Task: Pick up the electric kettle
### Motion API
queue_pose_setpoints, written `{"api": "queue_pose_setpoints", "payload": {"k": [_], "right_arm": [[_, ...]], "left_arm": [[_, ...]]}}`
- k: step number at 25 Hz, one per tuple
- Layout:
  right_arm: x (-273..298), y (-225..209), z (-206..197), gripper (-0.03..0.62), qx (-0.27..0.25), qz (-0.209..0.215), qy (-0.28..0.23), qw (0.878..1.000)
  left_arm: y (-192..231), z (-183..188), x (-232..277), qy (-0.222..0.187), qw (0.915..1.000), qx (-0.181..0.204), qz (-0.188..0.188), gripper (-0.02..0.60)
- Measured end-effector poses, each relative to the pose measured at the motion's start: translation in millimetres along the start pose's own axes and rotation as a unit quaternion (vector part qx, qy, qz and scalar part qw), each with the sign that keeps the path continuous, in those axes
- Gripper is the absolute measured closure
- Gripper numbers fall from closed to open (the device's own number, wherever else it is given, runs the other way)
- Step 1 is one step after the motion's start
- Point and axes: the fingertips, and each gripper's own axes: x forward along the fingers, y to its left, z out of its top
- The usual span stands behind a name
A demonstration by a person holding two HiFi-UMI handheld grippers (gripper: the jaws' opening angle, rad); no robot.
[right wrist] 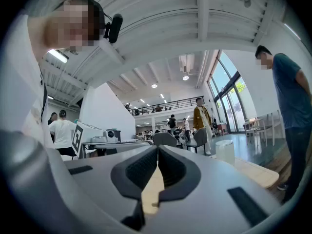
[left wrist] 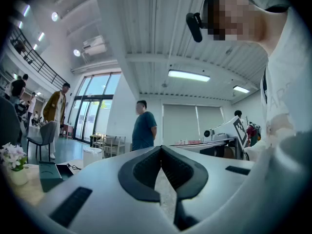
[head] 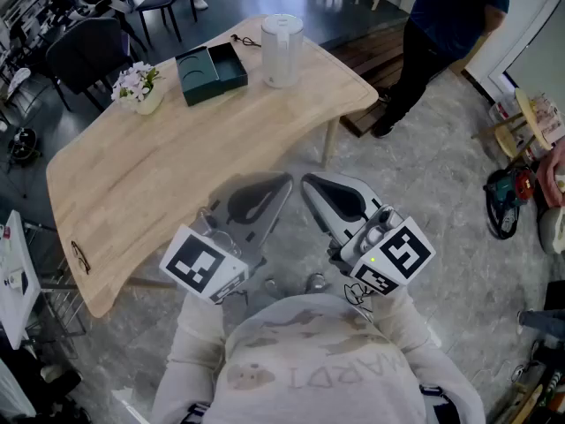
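The white electric kettle stands upright at the far edge of the wooden table. In the left gripper view the kettle is small and far off, left of the jaws; in the right gripper view the kettle is far off to the right. My left gripper and right gripper are held side by side close to my chest, off the table's near edge, well short of the kettle. Both are shut with tips touching and nothing between them, as the left gripper and right gripper show in their own views.
A dark green open box lies left of the kettle, with a cable behind it. A pot of white flowers stands further left. A person stands beyond the table's right corner. Dark chairs are at the far left, tools on the floor at right.
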Motion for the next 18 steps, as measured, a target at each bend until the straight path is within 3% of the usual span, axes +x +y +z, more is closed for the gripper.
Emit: {"api": "queue_pose_setpoints", "payload": {"k": [18], "right_arm": [[32, 32, -8, 0.576, 0.012, -0.033, -0.019, 0.999]], "left_arm": [[22, -5, -43, -0.001, 0.9993, 0.002, -0.038, 0.569]]}}
